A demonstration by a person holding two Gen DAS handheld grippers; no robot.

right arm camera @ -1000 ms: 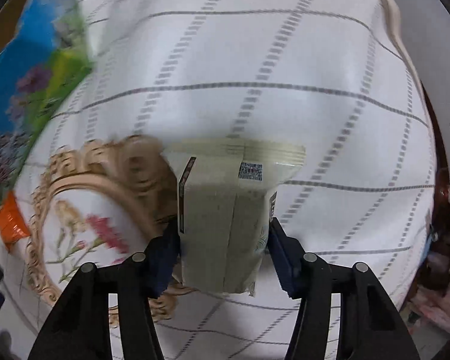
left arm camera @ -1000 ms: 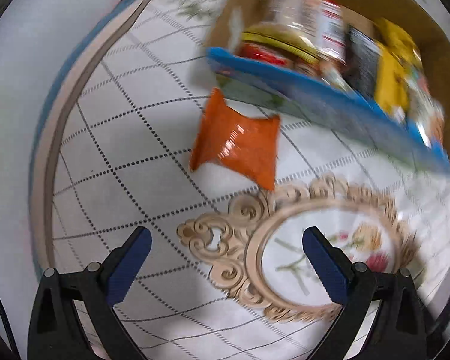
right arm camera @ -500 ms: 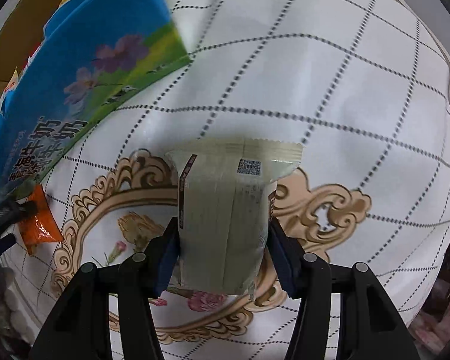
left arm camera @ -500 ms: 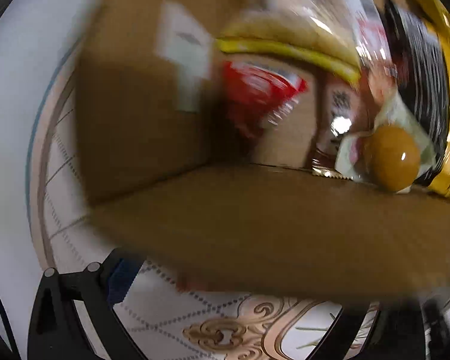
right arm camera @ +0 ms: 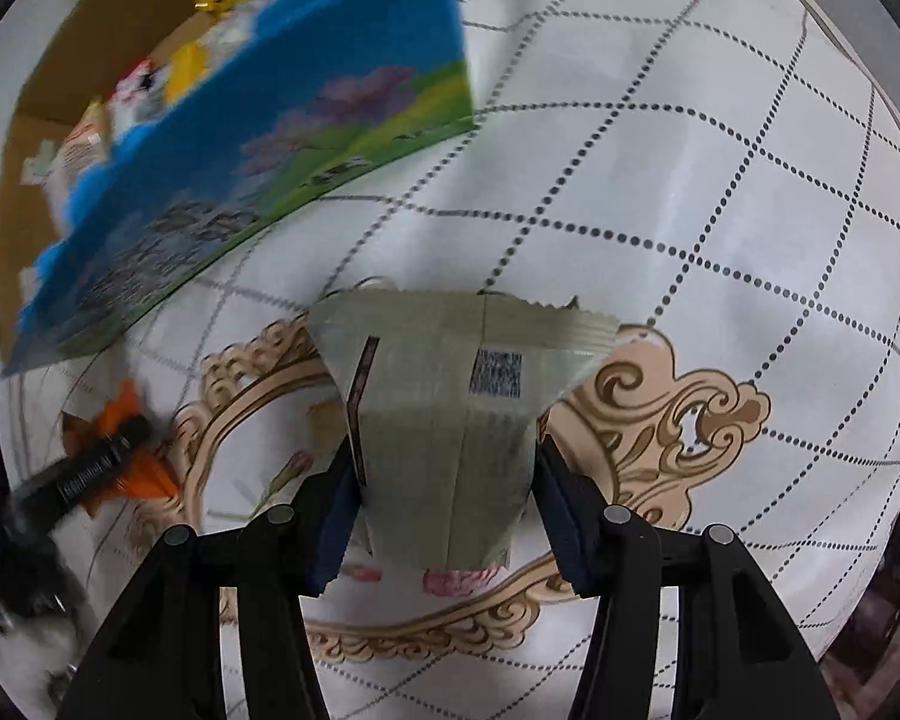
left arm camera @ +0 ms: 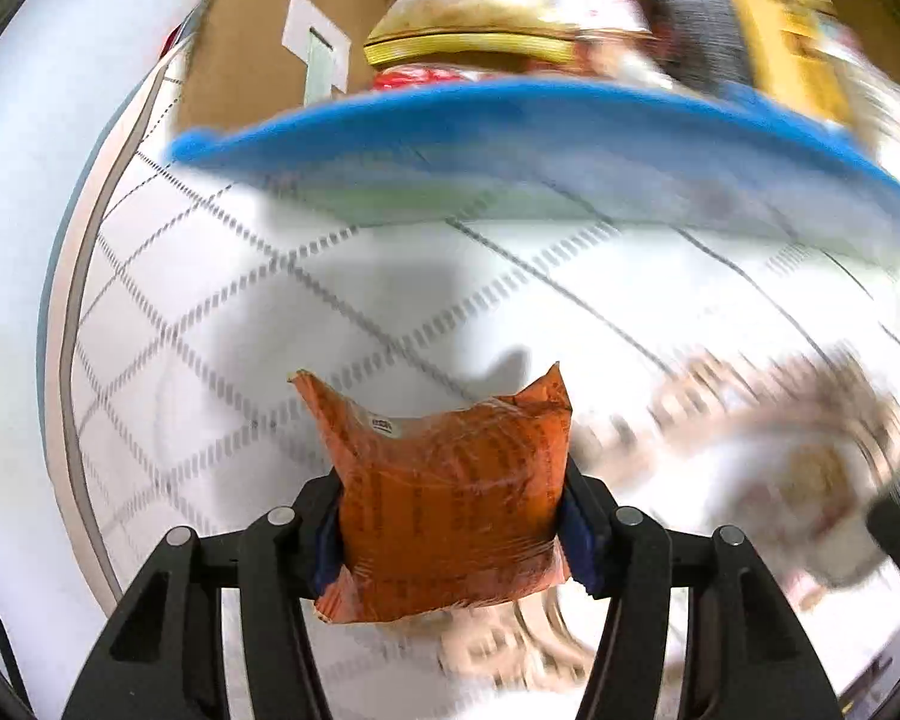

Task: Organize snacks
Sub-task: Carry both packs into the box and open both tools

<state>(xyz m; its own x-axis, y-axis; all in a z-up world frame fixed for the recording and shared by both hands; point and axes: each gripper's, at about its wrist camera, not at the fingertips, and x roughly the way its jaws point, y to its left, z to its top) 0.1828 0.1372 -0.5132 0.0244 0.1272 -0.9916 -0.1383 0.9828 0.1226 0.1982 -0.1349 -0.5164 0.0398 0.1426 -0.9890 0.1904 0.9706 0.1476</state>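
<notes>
Pointing straight down at the counter (left arm camera: 222, 324), the left claw (left arm camera: 450, 531) is closing, its pads pressing an orange snack packet (left arm camera: 444, 498). Beyond it, a blurred cardboard box (left arm camera: 252, 36) holds snacks. The right claw (right arm camera: 444, 492), also pointing down, clamps a pale green packet (right arm camera: 450, 420) above the counter.

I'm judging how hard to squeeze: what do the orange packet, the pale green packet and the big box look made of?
Orange packet: thin glossy plastic film, judging by its crinkles, sheen and crimped end. Pale green packet: a matte, perhaps papery-finished film with a serrated sealed edge and folded back seam. Box: brown cardboard, plain dull inside, with a blue printed outer face.
</notes>
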